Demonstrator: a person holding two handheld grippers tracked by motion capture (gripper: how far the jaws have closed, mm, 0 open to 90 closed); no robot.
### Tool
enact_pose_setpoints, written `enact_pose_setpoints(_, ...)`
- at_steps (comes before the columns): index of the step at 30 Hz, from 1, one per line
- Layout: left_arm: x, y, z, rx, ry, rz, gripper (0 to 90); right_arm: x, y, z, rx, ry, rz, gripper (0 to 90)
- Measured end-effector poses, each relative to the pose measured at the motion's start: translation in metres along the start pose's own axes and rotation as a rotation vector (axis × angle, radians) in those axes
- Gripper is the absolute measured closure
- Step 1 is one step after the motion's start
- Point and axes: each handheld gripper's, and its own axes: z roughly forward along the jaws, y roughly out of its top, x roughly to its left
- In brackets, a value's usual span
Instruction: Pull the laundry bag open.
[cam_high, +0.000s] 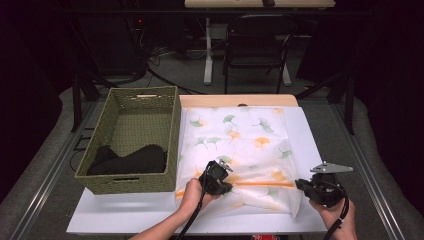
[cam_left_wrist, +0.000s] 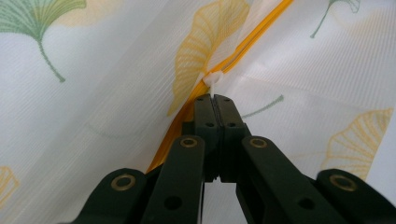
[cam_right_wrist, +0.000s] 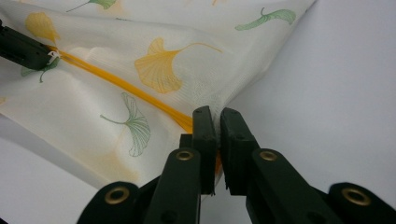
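A white storage bag (cam_high: 240, 145) printed with green and yellow ginkgo leaves lies flat on the white table, with an orange zipper (cam_high: 262, 184) along its near side. My left gripper (cam_high: 226, 188) is shut on the small white zipper pull (cam_left_wrist: 212, 80), at the zipper's left part. My right gripper (cam_high: 300, 185) is shut on the bag's near right corner (cam_right_wrist: 212, 122), where the orange zipper (cam_right_wrist: 126, 86) ends. The left gripper (cam_right_wrist: 28, 50) also shows far off in the right gripper view, at the zipper's other end.
A green woven basket (cam_high: 112, 120) stands left of the bag, with dark cloth (cam_high: 132, 160) inside. Bare white table (cam_high: 125, 212) runs along the near edge and to the right of the bag. A black chair (cam_high: 257, 45) stands beyond the table.
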Motion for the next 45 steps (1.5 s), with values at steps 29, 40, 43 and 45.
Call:
enact_pose_setpoints(29, 0.01, -0.035, -0.028, -0.013, 0.089, -0.034, 90.0, -0.003, -0.001, 0.0, 0.002, -0.007, 0.01, 85.6)
enact_pose_setpoints(40, 0.012, -0.052, -0.039, -0.017, 0.138, -0.036, 90.0, -0.002, -0.001, -0.001, 0.0, -0.009, 0.013, 85.6)
enact_pose_setpoints(43, 0.013, -0.058, -0.043, -0.019, 0.152, -0.043, 90.0, -0.003, -0.001, -0.001, 0.001, -0.008, 0.017, 85.6)
enact_pose_setpoints(45, 0.012, -0.061, -0.045, -0.02, 0.161, -0.043, 90.0, -0.003, -0.002, 0.0, 0.002, -0.011, 0.014, 85.6)
